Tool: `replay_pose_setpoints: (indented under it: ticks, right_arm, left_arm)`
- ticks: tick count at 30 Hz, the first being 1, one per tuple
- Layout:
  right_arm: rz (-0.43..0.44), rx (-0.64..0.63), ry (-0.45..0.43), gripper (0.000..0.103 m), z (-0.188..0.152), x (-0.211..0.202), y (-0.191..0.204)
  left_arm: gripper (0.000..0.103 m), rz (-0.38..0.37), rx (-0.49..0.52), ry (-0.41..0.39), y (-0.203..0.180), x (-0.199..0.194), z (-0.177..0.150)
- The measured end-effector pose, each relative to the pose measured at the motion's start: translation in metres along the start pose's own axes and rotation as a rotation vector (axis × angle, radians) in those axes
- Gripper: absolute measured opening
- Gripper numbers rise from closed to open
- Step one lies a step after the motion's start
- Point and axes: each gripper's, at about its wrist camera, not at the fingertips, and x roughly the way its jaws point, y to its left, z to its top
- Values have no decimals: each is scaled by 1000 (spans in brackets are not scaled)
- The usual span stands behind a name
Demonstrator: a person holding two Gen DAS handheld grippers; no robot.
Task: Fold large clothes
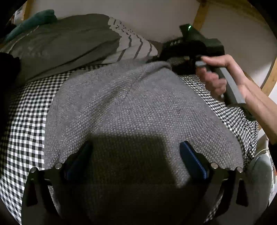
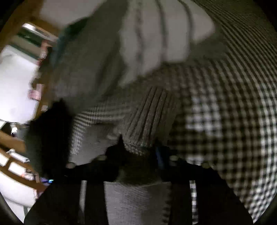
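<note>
A grey knit sweater (image 1: 131, 107) lies spread on a black-and-white checked bedspread (image 1: 26, 121). My left gripper (image 1: 136, 155) is open just above the sweater's near part, its blue-padded fingers (image 1: 192, 161) wide apart with nothing between them. The right gripper body (image 1: 193, 46), held by a bare hand, is at the sweater's far right corner. In the blurred right wrist view my right gripper (image 2: 140, 147) is shut on the sweater's ribbed edge (image 2: 150, 112), which bunches up between the jaws.
A grey and striped pillow or folded bedding (image 1: 72, 41) lies at the bed's far side, with a teal cloth (image 1: 32, 20) behind it. A white wall and wooden frame (image 1: 200, 15) stand beyond. White furniture and wooden rails (image 2: 15, 86) show at the left.
</note>
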Motion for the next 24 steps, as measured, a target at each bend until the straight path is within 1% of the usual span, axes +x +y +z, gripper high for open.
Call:
replay_pose_setpoints:
  ticks: [2, 4, 5, 6, 7, 8, 9, 10, 11, 12, 13, 14, 15, 16, 17, 18, 19, 20, 21, 22, 23, 24]
  right_arm:
    - [86, 21, -66, 26, 8, -12, 7]
    - [104, 59, -90, 25, 17, -3, 10]
    - [96, 104, -73, 25, 25, 11, 5]
    - [74, 187, -35, 26, 31, 26, -5]
    - [30, 342, 53, 26, 39, 54, -26]
    - [26, 397, 61, 26, 46, 65, -37]
    - [28, 414, 65, 27, 52, 70, -40]
    - [12, 408, 81, 29, 59, 74, -38]
    - [-18, 377, 95, 31, 63, 73, -31]
    - [-40, 330, 107, 42, 68, 69, -22]
    - [-54, 246, 110, 56, 70, 59, -7]
    - [-68, 156, 100, 64, 68, 51, 5]
    - [-94, 53, 78, 83, 67, 39, 21]
    - [-140, -106, 22, 98, 59, 17, 46]
    - [-164, -171, -3, 99, 51, 5, 57]
    - [-190, -237, -24, 99, 41, -7, 68]
    - [-210, -299, -37, 99, 18, -20, 81]
    - [-208, -324, -37, 99, 6, -26, 87]
    - [-210, -345, -16, 99, -11, -28, 95]
    - [-222, -357, 9, 99, -24, -26, 98]
    - [-237, -371, 32, 99, -39, -25, 99]
    - [-289, -393, 61, 99, -59, -21, 102]
  left_arm:
    - [98, -8, -4, -12, 0, -4, 1]
    - [98, -9, -19, -12, 1, -8, 1]
    - [98, -1, -7, -4, 0, -7, -1]
    - [98, 16, 13, 8, -2, -4, -2]
    - [98, 32, 27, 17, -3, 0, -4]
    - [98, 42, 33, 19, -4, 0, -5]
    - [98, 46, 33, 20, -4, 0, -5]
    - [98, 41, 28, 21, -3, -1, -4]
    - [98, 34, 20, 18, -2, -1, -3]
    - [98, 19, -2, 5, 1, -3, -2]
    - [98, 4, -25, -4, 4, -6, -1]
    - [98, -27, -76, -7, 8, -14, 4]
    - [98, -38, -110, -14, 12, -24, 11]
    - [98, -51, -146, -63, 16, -41, 22]
    - [98, -47, -170, -122, 20, -58, 36]
    - [98, -24, -181, -156, 24, -67, 47]
    - [98, 18, -183, -187, 29, -75, 62]
    - [98, 103, -162, -208, 38, -73, 86]
    - [98, 163, -145, -196, 43, -64, 98]
    - [98, 247, -121, -148, 51, -44, 114]
    - [98, 338, -84, -50, 62, -11, 129]
    - [98, 389, -62, 64, 74, 23, 136]
